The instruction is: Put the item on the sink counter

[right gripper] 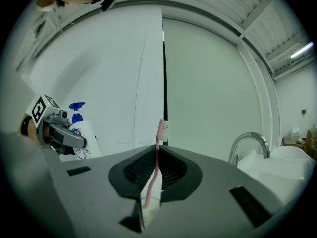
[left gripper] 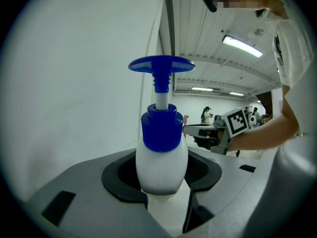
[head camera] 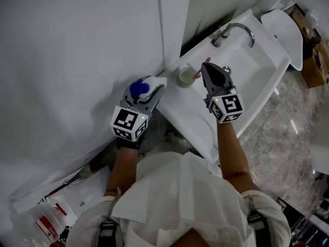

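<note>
My left gripper (head camera: pixel 157 89) is shut on a white pump bottle (head camera: pixel 153 82) with a blue pump head, held upright beside the wall at the left end of the white sink counter (head camera: pixel 180 109). In the left gripper view the bottle (left gripper: pixel 162 157) sits between the dark pads. My right gripper (head camera: pixel 204 68) hovers over the counter, shut on a pink toothbrush (right gripper: pixel 159 143) that stands upright. The brush's lower end reaches down toward a white cup (head camera: pixel 185 77) on the counter. The right gripper view shows the bottle (right gripper: pixel 83 129) off to the left.
The basin and its chrome faucet (head camera: pixel 239 30) lie to the right of the cup. A white toilet (head camera: pixel 285 30) and a cardboard box (head camera: pixel 314 60) stand beyond the sink. White wall panels run along the left. A plastic bag with packets (head camera: pixel 51 217) lies on the floor.
</note>
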A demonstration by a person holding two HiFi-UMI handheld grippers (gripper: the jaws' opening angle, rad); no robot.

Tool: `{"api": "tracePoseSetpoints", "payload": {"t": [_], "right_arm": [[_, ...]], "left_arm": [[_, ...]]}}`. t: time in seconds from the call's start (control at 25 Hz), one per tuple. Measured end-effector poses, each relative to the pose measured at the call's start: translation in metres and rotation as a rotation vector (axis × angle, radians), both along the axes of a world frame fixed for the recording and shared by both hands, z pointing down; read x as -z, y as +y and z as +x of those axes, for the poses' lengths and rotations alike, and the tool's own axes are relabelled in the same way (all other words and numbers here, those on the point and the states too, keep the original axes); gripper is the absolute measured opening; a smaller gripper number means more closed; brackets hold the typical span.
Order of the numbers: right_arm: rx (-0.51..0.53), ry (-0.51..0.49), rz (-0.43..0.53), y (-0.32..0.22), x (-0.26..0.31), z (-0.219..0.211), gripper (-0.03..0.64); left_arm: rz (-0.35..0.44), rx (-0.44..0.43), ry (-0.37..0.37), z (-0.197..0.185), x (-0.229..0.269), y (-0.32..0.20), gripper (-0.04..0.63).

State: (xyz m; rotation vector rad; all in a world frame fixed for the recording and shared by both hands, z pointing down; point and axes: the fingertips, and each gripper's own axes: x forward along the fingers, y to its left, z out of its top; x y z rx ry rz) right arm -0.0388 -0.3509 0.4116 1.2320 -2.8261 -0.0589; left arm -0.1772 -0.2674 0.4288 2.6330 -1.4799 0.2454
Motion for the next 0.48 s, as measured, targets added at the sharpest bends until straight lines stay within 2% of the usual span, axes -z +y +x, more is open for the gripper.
{"api": "tracePoseSetpoints", "payload": {"t": [0.48], "right_arm": [[0.037, 0.099, -0.091, -0.016, -0.071, -0.027, 0.023]], "left_arm": [[-0.041, 0.004, 0.003, 0.000, -0.021, -0.011, 0.209]]}}
